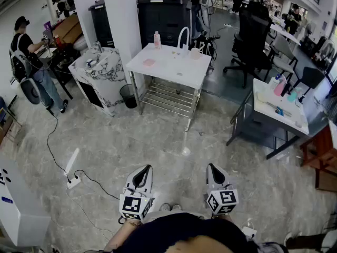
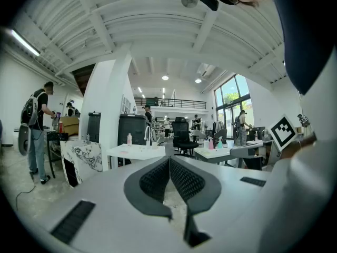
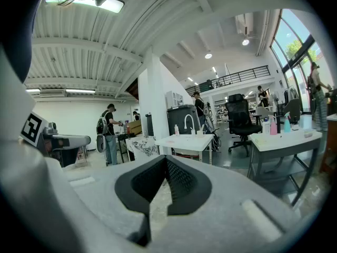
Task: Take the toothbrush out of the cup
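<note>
Nearest: the wearer's dark shirt [image 1: 184, 237], cut off by the bottom edge.

Left gripper [image 1: 142, 172]: held low over the grey floor [image 1: 105, 141], near the body and pointing toward the far desks. Its fingers [image 2: 155, 181] are closed, with the tips meeting. Nothing is between them and they touch nothing.

Right gripper [image 1: 214, 169]: beside the left one, apart from it, pointing the same way. Its fingers [image 3: 181, 181] are also closed tip to tip. It is empty and touches nothing.

Scene, left to right:
- Far left: a person [image 1: 26, 51] with a backpack stands at a cluttered bench.
- On the floor: a white power strip [image 1: 72, 182] with a black cable.
- A marble-patterned cabinet [image 1: 100, 73], with a black bin [image 1: 128, 95] beside it.
- Far centre: a white desk [image 1: 168, 70], well apart from both grippers.
  - A pink-capped bottle [image 1: 157, 39] stands at its far edge.
  - The cup [image 1: 195, 52] stands at the far right corner.
- A black office chair [image 1: 253, 36].
- Right side: a second desk [image 1: 274, 115] carrying small bottles.

Hard to make out: the toothbrush is too small to resolve at this range, and the cup's contents are unclear in every view. The right desk is partly cut off by the frame edge.
</note>
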The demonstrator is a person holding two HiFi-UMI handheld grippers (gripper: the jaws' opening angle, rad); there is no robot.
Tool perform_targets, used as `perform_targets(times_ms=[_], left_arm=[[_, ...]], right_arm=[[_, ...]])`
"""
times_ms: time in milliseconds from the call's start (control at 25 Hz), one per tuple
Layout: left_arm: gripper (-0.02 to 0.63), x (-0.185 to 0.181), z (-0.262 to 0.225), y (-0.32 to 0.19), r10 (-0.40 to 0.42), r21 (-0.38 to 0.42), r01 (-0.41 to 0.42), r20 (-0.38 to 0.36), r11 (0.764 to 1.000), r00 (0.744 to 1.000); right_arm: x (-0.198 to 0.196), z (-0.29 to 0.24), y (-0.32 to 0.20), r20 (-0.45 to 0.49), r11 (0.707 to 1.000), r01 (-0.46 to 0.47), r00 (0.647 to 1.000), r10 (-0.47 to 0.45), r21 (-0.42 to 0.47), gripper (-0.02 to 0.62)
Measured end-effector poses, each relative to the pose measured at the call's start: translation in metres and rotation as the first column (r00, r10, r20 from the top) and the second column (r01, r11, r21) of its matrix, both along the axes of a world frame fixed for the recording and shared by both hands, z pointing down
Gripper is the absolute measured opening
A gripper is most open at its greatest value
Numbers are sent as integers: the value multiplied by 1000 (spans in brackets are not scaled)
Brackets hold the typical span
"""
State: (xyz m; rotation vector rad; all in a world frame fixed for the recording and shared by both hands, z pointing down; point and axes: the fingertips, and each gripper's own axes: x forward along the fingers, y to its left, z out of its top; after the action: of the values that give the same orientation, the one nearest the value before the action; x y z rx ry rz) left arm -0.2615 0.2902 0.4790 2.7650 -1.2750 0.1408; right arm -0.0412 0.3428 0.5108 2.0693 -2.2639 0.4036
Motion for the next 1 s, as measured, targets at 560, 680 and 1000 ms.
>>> perform_targets(times_ms=[560, 680, 1000], left_arm=[[5, 17, 7, -2, 14, -33, -14, 0, 999, 1000], [5, 14, 9, -5, 0, -41, 1, 5, 999, 1000], [5, 20, 16, -20, -25, -47, 25, 8, 999, 1000]], right_arm=[[11, 3, -9, -14, 1000, 13, 1000, -13, -3, 6], [12, 1, -13, 4, 1000, 16, 1000, -16, 6, 6], [21, 3, -29, 38, 997, 58, 998, -59, 47, 31]])
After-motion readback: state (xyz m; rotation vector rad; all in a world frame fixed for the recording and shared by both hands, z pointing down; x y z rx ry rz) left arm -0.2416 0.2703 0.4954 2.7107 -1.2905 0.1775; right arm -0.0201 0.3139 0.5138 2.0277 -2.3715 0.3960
